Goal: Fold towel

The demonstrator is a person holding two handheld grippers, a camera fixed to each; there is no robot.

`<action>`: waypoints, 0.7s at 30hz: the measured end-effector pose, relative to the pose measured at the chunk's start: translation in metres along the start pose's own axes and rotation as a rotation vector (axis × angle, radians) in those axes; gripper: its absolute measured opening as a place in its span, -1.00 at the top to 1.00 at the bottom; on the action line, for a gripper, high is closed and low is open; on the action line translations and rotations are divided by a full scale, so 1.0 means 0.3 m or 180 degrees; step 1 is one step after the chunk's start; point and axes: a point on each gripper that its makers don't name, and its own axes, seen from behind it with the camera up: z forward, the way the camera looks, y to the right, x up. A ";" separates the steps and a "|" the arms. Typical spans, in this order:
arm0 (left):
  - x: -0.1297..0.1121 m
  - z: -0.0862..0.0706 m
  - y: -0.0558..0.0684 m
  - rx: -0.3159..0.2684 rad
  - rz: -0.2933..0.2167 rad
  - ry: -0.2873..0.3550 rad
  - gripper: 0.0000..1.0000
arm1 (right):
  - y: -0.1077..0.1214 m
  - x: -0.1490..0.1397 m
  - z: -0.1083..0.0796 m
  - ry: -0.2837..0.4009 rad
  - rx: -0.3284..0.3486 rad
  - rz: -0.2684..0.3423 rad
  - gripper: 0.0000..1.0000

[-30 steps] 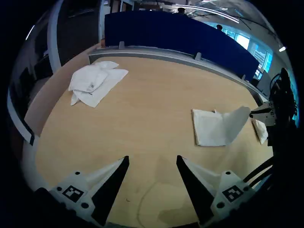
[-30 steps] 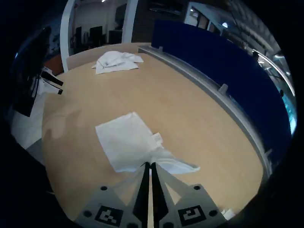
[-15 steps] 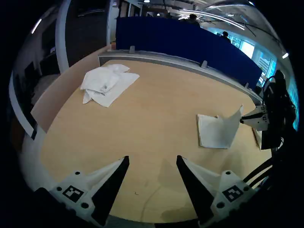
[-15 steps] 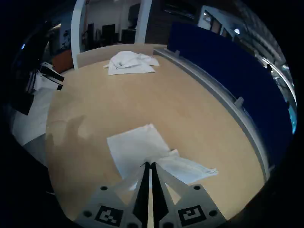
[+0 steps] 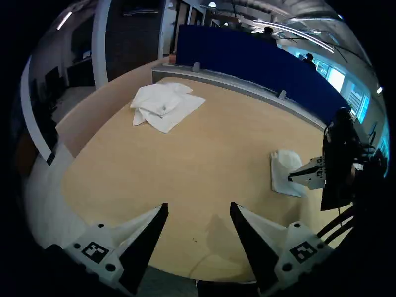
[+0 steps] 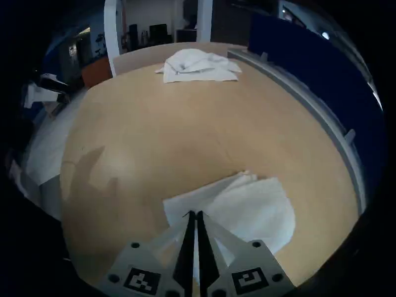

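A small white towel [image 6: 247, 208] lies folded over on the wooden table [image 6: 148, 123], its top layer bulging. My right gripper [image 6: 193, 214] is shut on the towel's near edge, low over the table. In the left gripper view the same towel [image 5: 283, 171] sits at the right, with the right gripper [image 5: 292, 174] pinching it and a dark-sleeved arm behind. My left gripper [image 5: 198, 213] hangs open above bare table near the front edge, well to the left of the towel, holding nothing.
A crumpled heap of white towels [image 5: 163, 101] lies at the far left corner of the table, seen also as the heap [image 6: 198, 67] in the right gripper view. A blue partition [image 5: 247, 49] with a grey rail runs along the far edge.
My right gripper carried the lifted towel edge across the flat part, so the towel went from open with a raised flap to folded over. The left gripper stayed open and drew back slightly.
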 end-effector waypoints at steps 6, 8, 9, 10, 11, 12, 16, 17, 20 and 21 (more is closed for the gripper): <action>-0.029 0.001 -0.008 0.0015 -0.0038 -0.0024 -0.84 | -0.021 -0.026 0.028 -0.0049 0.0023 0.0049 0.91; -0.033 0.003 -0.005 0.0012 -0.0025 -0.0034 -0.84 | -0.019 -0.024 0.024 -0.0033 0.0014 0.0063 0.86; -0.035 0.004 -0.003 0.0009 -0.0021 -0.0037 -0.84 | -0.018 -0.024 0.021 -0.0027 0.0011 0.0069 0.83; -0.035 0.005 0.000 0.0002 -0.0020 -0.0039 -0.84 | -0.017 -0.023 0.019 -0.0022 0.0009 0.0076 0.79; -0.036 0.007 0.003 -0.0005 -0.0017 -0.0040 -0.84 | -0.015 -0.023 0.016 -0.0016 0.0007 0.0083 0.73; -0.035 0.007 0.006 -0.0011 -0.0016 -0.0041 -0.84 | -0.013 -0.022 0.013 -0.0010 0.0003 0.0091 0.66; -0.025 0.010 0.016 -0.0028 -0.0001 -0.0028 -0.84 | -0.006 -0.019 0.000 0.0016 -0.0024 0.0125 0.41; -0.021 0.010 0.017 -0.0029 0.0006 -0.0022 -0.84 | -0.004 -0.019 -0.004 0.0024 -0.0029 0.0133 0.32; -0.011 0.009 0.019 -0.0027 0.0027 -0.0008 -0.84 | -0.003 -0.020 -0.019 0.0042 -0.0036 0.0148 0.05; -0.009 0.009 0.019 -0.0026 0.0031 -0.0004 -0.84 | -0.002 -0.023 -0.024 0.0044 -0.0041 0.0152 -0.05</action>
